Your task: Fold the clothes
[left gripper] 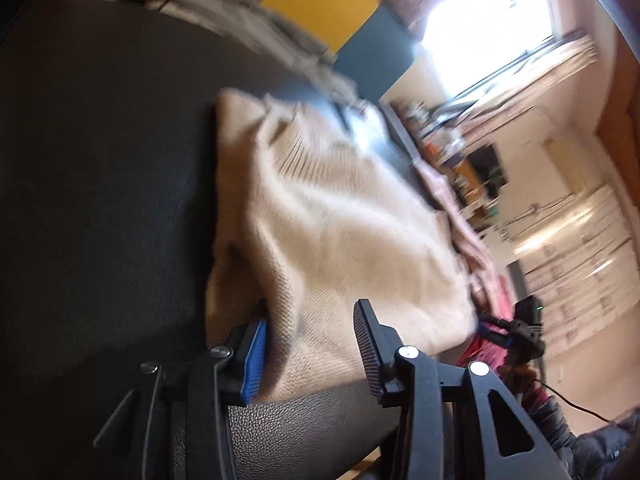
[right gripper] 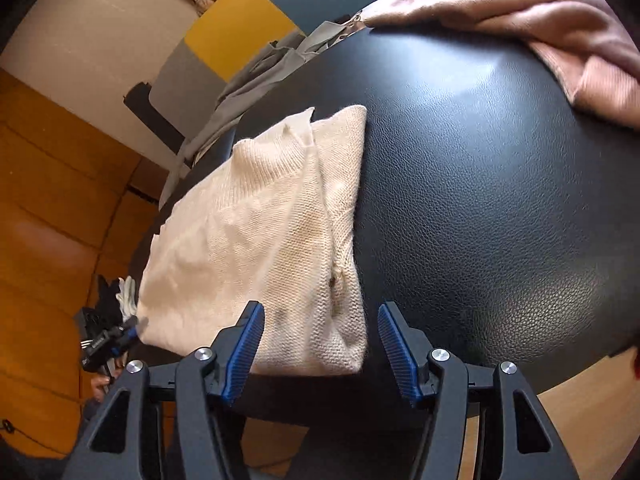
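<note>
Now your left gripper [left gripper: 310, 350] and right gripper [right gripper: 322, 350], fingers apart, straddle the cream knitted sweater's [right gripper: 264, 232] near edge on the black leather worktop [right gripper: 480, 200], ready to pinch 2 corners.

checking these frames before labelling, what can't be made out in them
- Left wrist view: shelf clutter by the bright window is motion-blurred; items unreadable.
- Left wrist view: the folded cream knit sweater hides whether the left gripper touches it; jaws stand open.
- Right wrist view: the pink ribbed garment is cut off by the frame edge.
- Right wrist view: the sweater's underside lies hidden against the black leather-textured table.
</note>
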The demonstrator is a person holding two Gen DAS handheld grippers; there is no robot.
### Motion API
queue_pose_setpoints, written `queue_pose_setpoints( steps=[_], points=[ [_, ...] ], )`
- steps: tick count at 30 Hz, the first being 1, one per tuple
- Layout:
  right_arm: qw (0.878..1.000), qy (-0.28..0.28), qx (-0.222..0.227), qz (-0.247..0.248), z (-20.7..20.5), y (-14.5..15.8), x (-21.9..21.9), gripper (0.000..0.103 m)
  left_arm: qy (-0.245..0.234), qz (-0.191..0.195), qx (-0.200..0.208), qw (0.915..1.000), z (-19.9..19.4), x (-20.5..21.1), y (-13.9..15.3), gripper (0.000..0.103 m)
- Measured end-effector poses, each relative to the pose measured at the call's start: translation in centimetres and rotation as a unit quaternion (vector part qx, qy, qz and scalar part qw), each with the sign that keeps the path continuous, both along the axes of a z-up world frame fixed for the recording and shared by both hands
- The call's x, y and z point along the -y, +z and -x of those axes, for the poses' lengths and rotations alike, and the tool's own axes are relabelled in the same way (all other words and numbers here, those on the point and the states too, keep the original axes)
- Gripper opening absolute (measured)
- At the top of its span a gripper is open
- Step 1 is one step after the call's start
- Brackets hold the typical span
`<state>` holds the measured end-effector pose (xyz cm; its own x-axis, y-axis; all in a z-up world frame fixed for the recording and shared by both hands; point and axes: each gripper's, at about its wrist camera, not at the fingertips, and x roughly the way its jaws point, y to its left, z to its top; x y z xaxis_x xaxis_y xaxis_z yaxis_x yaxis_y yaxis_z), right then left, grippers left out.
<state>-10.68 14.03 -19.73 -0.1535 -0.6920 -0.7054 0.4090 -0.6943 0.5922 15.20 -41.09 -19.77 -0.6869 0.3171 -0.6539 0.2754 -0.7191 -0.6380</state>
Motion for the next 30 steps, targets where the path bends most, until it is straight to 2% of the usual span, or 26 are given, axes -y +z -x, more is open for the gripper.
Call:
queue_pose_setpoints(
  steps=[1, 2, 3, 4, 6, 8, 11, 14, 15, 16, 17, 19, 21, 23, 26, 28, 30],
  points=[
    [1.0, 0.008, -0.007, -0.012, -0.1, 0.0, 0.4, 0.05, 0.001, 0.013, 0.014, 0.9998, 0.4, -0.2, -0.1, 0.004],
    [0.999, 0.017, -0.014, -0.025, -0.3, 0.0, 0.9, 0.038, 0.002, 0.022, 0.025, 0.9994, 0.8, -0.4, -0.1, 0.002],
    [0.998, 0.03, -0.022, -0.055, -0.5, -0.1, 1.6, 0.011, 0.004, 0.022, 0.028, 0.9993, 0.8, -0.4, -0.1, 0.003],
    [0.995, 0.043, -0.031, -0.084, -0.8, -0.1, 2.3, 0.007, 0.006, 0.022, 0.03, 0.9993, 0.7, -0.5, 0.0, 0.003],
    [0.989, 0.072, -0.052, -0.12, -1.7, 0.8, 3.1, 0.007, 0.008, 0.023, 0.03, 0.9992, -0.3, -0.6, 0.6, 0.003],
    [0.976, 0.094, -0.088, -0.173, -2.5, 1.8, 3.2, 0.004, 0.01, 0.026, 0.035, 0.999, -1.7, -0.8, 0.9, 0.003],
    [0.958, 0.113, -0.107, -0.239, -3.2, 0.6, 3.1, 0.004, 0.004, 0.042, 0.058, 0.9974, -2.6, -1.7, -0.3, 0.003],
    [0.953, 0.107, -0.125, -0.253, -3.4, 0.8, 3.3, 0.004, 0.013, 0.023, 0.053, 0.9983, -3.8, -2.2, -0.4, 0.003],
    [0.945, 0.11, -0.143, -0.273, -3.7, 0.9, 3.6, 0.004, 0.012, 0.023, 0.055, 0.9982, -4.2, -2.4, -0.3, 0.003],
    [0.942, 0.112, -0.149, -0.279, -3.7, 1.0, 3.6, 0.004, 0.013, 0.025, 0.057, 0.998, -4.5, -2.6, -0.2, 0.007],
    [0.939, 0.115, -0.154, -0.285, -3.8, 1.0, 3.7, 0.007, 0.014, 0.03, 0.061, 0.9976, -5.1, -2.7, -0.1, 0.007],
    [0.94, 0.099, -0.152, -0.289, -3.5, 1.4, 3.4, 0.041, 0.025, 0.042, 0.071, 0.9962, -6.0, -2.8, 0.3, 0.019],
    [0.945, 0.084, -0.152, -0.279, -3.3, 2.3, 3.2, 0.058, 0.051, 0.073, 0.082, 0.9926, -6.9, -2.9, 1.3, 0.024],
    [0.952, 0.068, -0.159, -0.254, -3.3, 3.7, 3.2, 0.058, 0.083, 0.126, 0.08, 0.9853, -6.7, -3.2, 3.0, 0.025],
    [0.958, 0.07, -0.201, -0.193, -3.6, 6.3, 5.3, 0.064, 0.08, 0.131, 0.028, 0.9878, -4.6, -4.0, 5.0, 0.03],
    [0.955, 0.087, -0.233, -0.159, -3.8, 7.4, 7.8, 0.075, 0.064, 0.153, 0.0, 0.9862, -1.9, -5.4, 6.0, 0.03],
    [0.949, 0.11, -0.252, -0.154, -3.6, 7.4, 11.0, 0.076, 0.046, 0.179, -0.007, 0.9827, 1.1, -6.6, 6.5, 0.031]
  ],
)
